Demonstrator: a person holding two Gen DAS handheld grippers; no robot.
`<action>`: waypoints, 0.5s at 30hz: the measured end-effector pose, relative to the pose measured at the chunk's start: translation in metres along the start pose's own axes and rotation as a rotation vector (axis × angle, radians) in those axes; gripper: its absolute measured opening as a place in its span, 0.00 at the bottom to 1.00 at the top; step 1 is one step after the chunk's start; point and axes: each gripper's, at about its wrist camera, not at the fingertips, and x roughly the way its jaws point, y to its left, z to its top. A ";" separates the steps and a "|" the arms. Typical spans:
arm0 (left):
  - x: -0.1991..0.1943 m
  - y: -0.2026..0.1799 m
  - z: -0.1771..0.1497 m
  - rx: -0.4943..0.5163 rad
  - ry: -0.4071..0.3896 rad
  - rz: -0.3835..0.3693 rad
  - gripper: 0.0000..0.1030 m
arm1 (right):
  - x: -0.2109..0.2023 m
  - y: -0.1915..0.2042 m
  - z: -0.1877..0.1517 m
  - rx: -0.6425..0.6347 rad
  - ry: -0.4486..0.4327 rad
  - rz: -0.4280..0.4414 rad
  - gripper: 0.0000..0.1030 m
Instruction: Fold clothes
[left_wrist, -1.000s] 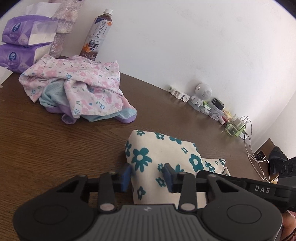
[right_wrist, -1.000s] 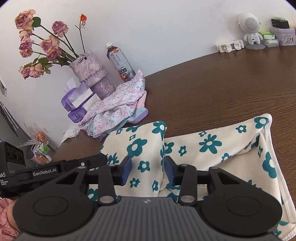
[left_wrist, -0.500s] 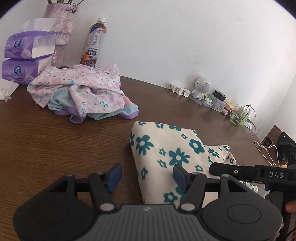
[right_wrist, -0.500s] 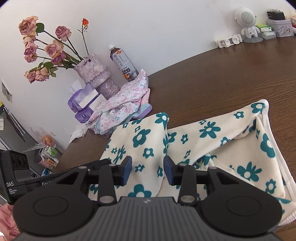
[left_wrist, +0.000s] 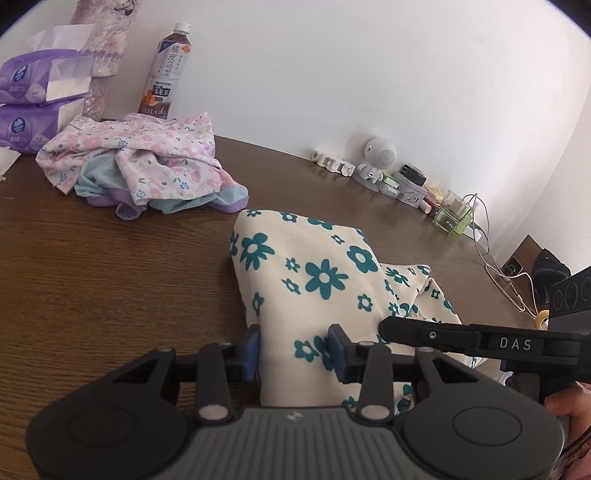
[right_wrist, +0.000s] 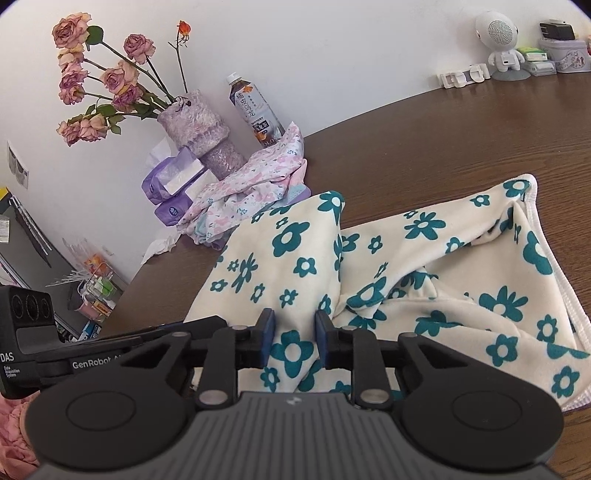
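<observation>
Cream cloth with teal flowers (left_wrist: 325, 273), lying partly folded and rumpled on the dark wooden surface (left_wrist: 110, 280), its white-stitched hem at the right in the right wrist view (right_wrist: 532, 221). Left tool (left_wrist: 294, 350): jaws closing, a raised fold of the cream cloth between the blue pads (left_wrist: 251, 350); whether the pads press it yet cannot be told. Right tool (right_wrist: 294, 338): jaws closing, set narrowly on a ridge of the same cloth, the pads (right_wrist: 267, 334) appearing to touch it on both sides. Each tool shows in the other's view as a black bar at the frame edge, the two close together at the near end of the cloth. Heap of unfolded garments (left_wrist: 147, 166), pink floral over pale blue and lilac, farther back on the surface, apart from the cream cloth. Behind the heap, by the white wall: tea bottle (left_wrist: 166, 74), upright; two purple tissue packs (left_wrist: 33, 96), stacked; wrapped vase (right_wrist: 199, 125) holding dried roses (right_wrist: 99, 81). Along the wall farther right: small white round-headed figure (left_wrist: 376, 162), white clips (left_wrist: 332, 164), a green glass jar (left_wrist: 452, 216) and a trailing cable (left_wrist: 491, 258). A hand (left_wrist: 569, 406) shows at the lower right of the left wrist view.
</observation>
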 end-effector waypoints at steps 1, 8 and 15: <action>0.000 0.000 0.000 0.000 -0.002 0.000 0.36 | 0.000 0.000 0.000 0.001 -0.001 -0.001 0.22; 0.001 0.007 0.016 -0.038 -0.022 0.000 0.48 | -0.003 0.002 0.012 -0.024 -0.037 -0.026 0.37; 0.032 0.028 0.045 -0.158 -0.001 -0.010 0.30 | 0.023 -0.007 0.048 0.035 -0.020 -0.059 0.37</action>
